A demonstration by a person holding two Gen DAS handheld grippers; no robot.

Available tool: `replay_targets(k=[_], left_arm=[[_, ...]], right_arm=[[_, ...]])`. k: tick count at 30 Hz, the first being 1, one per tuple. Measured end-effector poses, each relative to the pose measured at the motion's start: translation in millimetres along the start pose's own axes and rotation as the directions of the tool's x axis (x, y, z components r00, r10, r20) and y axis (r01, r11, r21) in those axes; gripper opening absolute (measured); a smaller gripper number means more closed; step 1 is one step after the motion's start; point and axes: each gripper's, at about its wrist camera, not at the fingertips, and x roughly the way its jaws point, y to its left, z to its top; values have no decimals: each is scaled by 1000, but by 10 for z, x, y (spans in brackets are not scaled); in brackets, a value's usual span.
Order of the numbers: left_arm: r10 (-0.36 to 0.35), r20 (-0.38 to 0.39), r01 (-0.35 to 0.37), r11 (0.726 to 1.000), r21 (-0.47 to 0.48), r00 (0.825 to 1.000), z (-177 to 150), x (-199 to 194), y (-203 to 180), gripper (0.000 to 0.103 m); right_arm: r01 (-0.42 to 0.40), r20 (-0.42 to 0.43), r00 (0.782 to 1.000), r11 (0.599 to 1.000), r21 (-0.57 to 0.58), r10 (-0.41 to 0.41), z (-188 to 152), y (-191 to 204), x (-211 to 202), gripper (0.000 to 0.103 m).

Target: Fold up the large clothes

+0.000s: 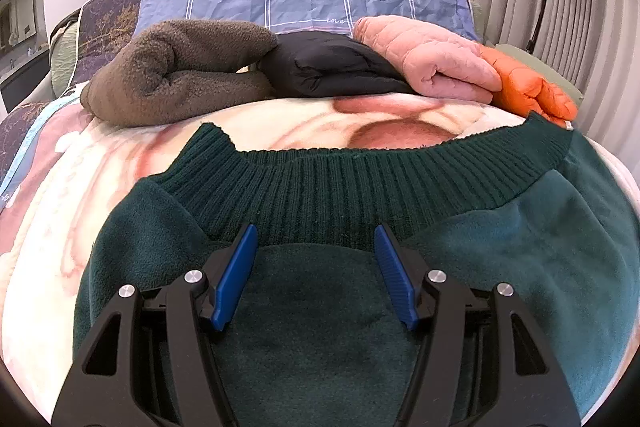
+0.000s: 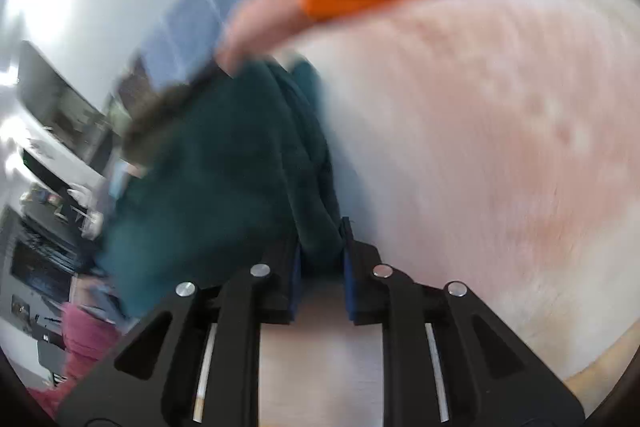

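Green sweater [image 1: 320,307]; four folded garments [image 1: 320,67]

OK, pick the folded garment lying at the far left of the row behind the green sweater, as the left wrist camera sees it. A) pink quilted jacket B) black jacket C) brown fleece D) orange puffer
C: the brown fleece lies leftmost, then the black jacket, the pink quilted jacket and the orange puffer, behind the green sweater.

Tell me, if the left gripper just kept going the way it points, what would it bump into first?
Most likely the dark green sweater right under its open blue fingers, near the ribbed hem. Depth is hard to judge, but nothing else lies between.
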Motion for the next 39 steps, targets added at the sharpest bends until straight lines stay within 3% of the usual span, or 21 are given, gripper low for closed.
replay_targets(k=[2, 4, 7, 8, 9, 11, 14, 16, 18, 20, 21, 23, 26, 28, 29, 31, 34, 37, 39], left_arm=[[3, 7, -3, 1000, 4, 1000, -9, -13, -7, 62], [0, 5, 0, 1000, 2, 1000, -15, -13, -2, 62], [-5, 2, 5, 1000, -4, 1000, -16, -14, 0, 62], [-5, 3, 5, 1000, -4, 1000, -14, -14, 2, 62], [-6, 4, 6, 1000, -5, 1000, -14, -17, 3, 62], [-5, 4, 5, 1000, -5, 1000, -13, -18, 6, 62], [-6, 4, 6, 1000, -6, 1000, -13, -18, 9, 62], [-7, 5, 7, 1000, -6, 1000, -16, -21, 7, 62], [-8, 5, 8, 1000, -7, 1000, -15, -21, 9, 62], [-7, 4, 7, 1000, -7, 1000, -15, -19, 8, 62], [-8, 5, 8, 1000, -10, 1000, -14, -20, 11, 62], [-11, 5, 11, 1000, -11, 1000, -9, -19, 10, 62], [-22, 10, 22, 1000, -18, 1000, -5, -28, 32, 62], [-24, 12, 25, 999, -21, 1000, -1, -31, 37, 62], [-23, 13, 24, 1000, -20, 1000, -3, -33, 36, 62], [-26, 15, 26, 999, -23, 1000, 0, -34, 35, 62], [-25, 15, 25, 999, -23, 1000, -1, -33, 35, 62], [-25, 16, 25, 999, -24, 1000, -3, -35, 38, 62], [-27, 17, 27, 999, -25, 999, -1, -36, 39, 62]], right_arm=[[4, 19, 1000, 1000, 19, -5, -46, -19, 34, 24], [73, 44, 996, 997, 10, -74, -3, 61, -47, 44], [226, 157, 964, 973, -45, -217, 85, 240, -266, 53], [272, 231, 940, 961, -56, -252, 127, 353, -379, 54], [277, 274, 929, 958, -68, -249, 183, 464, -433, 61], [214, 310, 935, 970, -112, -170, 231, 655, -498, 63], [117, 289, 956, 965, -232, -47, 296, 1134, -321, 63], [136, 292, 956, 927, -350, -30, 280, 1508, -85, 66], [216, 261, 959, 887, -407, -113, 289, 1656, 261, 78], [288, 139, 957, 863, -414, -253, 284, 1481, 836, 82], [273, 135, 962, 869, -414, -238, 266, 1399, 988, 88], [258, 132, 966, 880, -399, -223, 302, 1374, 1003, 89], [331, 129, 944, 853, -404, -305, 302, 1544, 888, 88], [342, 106, 939, 867, -361, -327, 301, 1574, 762, 85], [320, 102, 947, 884, -340, -304, 340, 1640, 705, 83], [218, 134, 974, 910, -352, -181, 325, 1873, 429, 78], [152, 179, 981, 887, -436, -80, 288, 2265, 343, 69], [155, 174, 982, 845, -513, -74, 217, 2580, 608, 61], [190, 50, 980, 842, -505, -192, 179, 2458, 1182, 61]])
